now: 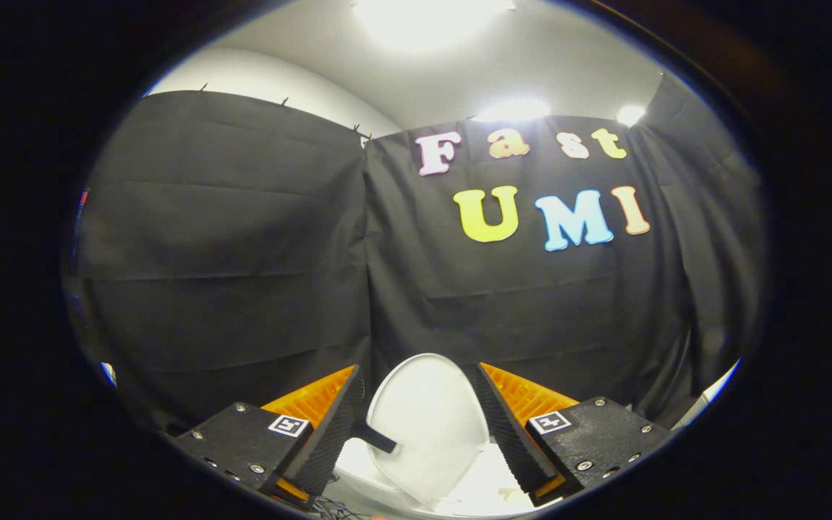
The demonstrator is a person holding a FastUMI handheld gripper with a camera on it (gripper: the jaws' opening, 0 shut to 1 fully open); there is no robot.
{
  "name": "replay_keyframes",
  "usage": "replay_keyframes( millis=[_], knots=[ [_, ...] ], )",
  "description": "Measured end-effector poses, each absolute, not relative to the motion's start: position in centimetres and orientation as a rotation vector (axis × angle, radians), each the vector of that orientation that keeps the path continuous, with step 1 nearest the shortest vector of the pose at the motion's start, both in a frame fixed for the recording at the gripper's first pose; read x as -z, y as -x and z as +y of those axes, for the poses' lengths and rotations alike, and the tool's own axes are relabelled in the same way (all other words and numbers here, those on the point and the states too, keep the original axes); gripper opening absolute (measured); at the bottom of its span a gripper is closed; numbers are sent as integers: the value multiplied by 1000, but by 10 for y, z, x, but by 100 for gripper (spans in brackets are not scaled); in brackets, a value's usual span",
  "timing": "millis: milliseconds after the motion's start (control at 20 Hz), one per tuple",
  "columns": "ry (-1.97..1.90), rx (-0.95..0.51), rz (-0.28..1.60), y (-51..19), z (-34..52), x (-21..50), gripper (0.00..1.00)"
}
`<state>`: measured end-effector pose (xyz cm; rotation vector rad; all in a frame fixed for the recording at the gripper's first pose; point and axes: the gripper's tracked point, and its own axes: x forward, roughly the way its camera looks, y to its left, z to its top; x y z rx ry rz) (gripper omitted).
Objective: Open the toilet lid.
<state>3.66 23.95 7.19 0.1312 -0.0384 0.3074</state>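
Standing raised between the spread fingers of the gripper (419,426), the toilet lid (427,419) lies just ahead, untouched, its long axis upright.

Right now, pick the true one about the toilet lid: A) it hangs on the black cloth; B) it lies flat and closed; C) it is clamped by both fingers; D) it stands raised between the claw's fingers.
D: the white toilet lid stands raised in the gap of the open claw, neither finger pressing it.
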Motion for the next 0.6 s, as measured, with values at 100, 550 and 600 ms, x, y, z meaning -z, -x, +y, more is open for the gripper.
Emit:
replay_keyframes(
  millis=[100, 550, 600],
  knots=[
    [-139, -269, -71, -36, 203, -82, 95],
    [-74, -31, -135, -27, 24, -89, 95],
    [-73, -11, -132, -25, 8, -86, 95]
  ],
)
